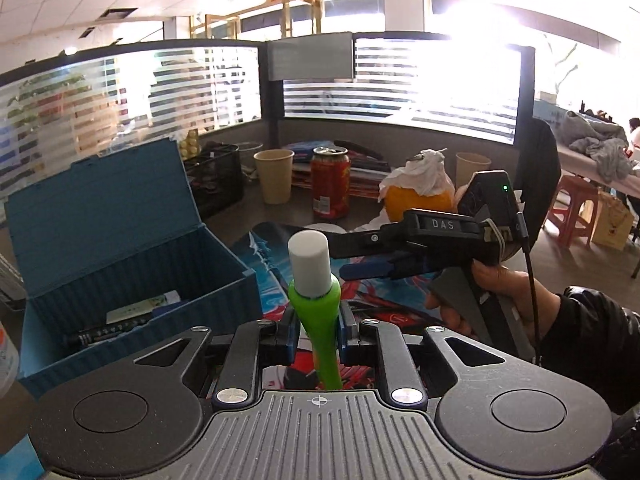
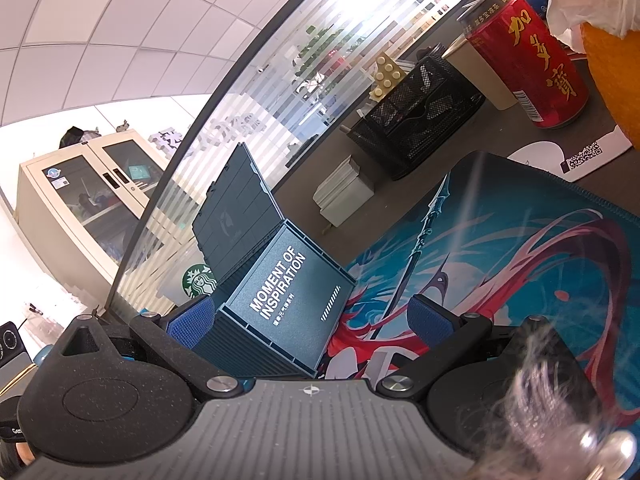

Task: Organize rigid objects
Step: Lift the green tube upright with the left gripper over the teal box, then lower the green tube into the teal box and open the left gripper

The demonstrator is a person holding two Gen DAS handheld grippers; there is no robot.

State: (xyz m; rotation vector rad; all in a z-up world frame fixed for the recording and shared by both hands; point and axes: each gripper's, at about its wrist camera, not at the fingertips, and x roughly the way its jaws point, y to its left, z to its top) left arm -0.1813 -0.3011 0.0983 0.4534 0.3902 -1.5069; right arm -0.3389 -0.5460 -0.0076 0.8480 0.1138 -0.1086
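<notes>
Here, in the left wrist view, the left gripper [image 1: 318, 338] has its blue pads closed tight on the narrow green body of a green tube with a white cap [image 1: 316, 288], which stands nearly upright, cap end up and away from the palm, its long axis running forward between the fingers. The open blue storage box [image 1: 132, 264] lies to the left of the jaws and a little ahead, lid tipped back, with a dark pen-like item and a small carton already lying inside; so the tube would have to go leftward and down to reach that opening, by my reading. The right gripper [image 1: 360, 256] shows in the same view, held in the person's hand just beyond and to the right of the cap, its fingers pointing left toward the tube and looking set apart, though the angle is poor. Behind stand a paper cup [image 1: 275, 176] and a red drink can [image 1: 330, 182] on the desk. In the right wrist view, the right gripper's [image 2: 316, 320] blue pads stand wide apart with nothing between them; the box [image 2: 280, 296], marked MOMENT OF INSPIRATION on its end wall, sits straight ahead and close, above a printed desk mat [image 2: 520, 248]. The tube is not visible here. The left hand, already carrying the tube, is the nearer one to finish the placing.
</notes>
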